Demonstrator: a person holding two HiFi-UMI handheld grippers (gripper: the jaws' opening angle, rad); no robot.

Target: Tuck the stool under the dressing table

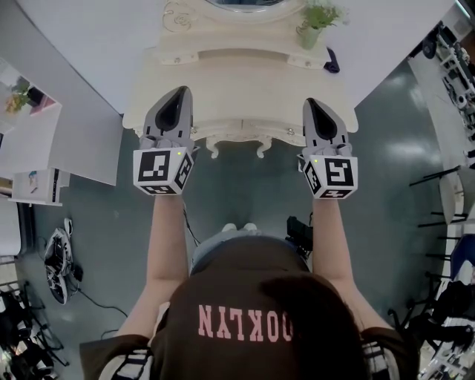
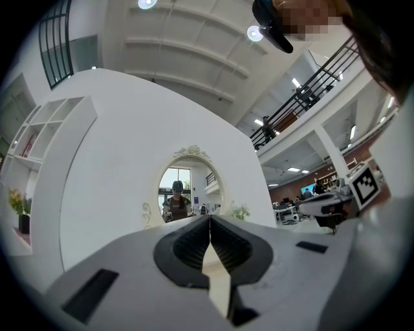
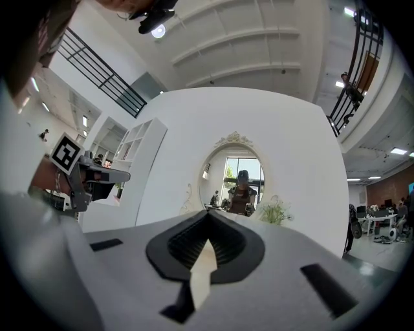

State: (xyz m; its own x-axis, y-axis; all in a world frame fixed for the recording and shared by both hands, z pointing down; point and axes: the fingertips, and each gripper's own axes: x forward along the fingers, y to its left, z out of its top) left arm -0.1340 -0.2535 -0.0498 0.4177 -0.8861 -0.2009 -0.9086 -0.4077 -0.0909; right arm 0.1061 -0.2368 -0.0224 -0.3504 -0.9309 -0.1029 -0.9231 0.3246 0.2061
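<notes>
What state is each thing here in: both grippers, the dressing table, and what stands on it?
left gripper: shut, nothing between its jaws.
right gripper: shut, nothing between its jaws.
dressing table: upright against the white wall, front of its top bare.
potted plant: upright, at the tabletop's back right.
mirror: upright at the table's back, reflecting the person.
stool: not in view.

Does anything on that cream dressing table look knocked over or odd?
Nothing stands out. The dressing table looks tidy: the potted plant stands beside the mirror, a small dark object lies near its right edge. The left gripper and right gripper are shut, empty.
</notes>
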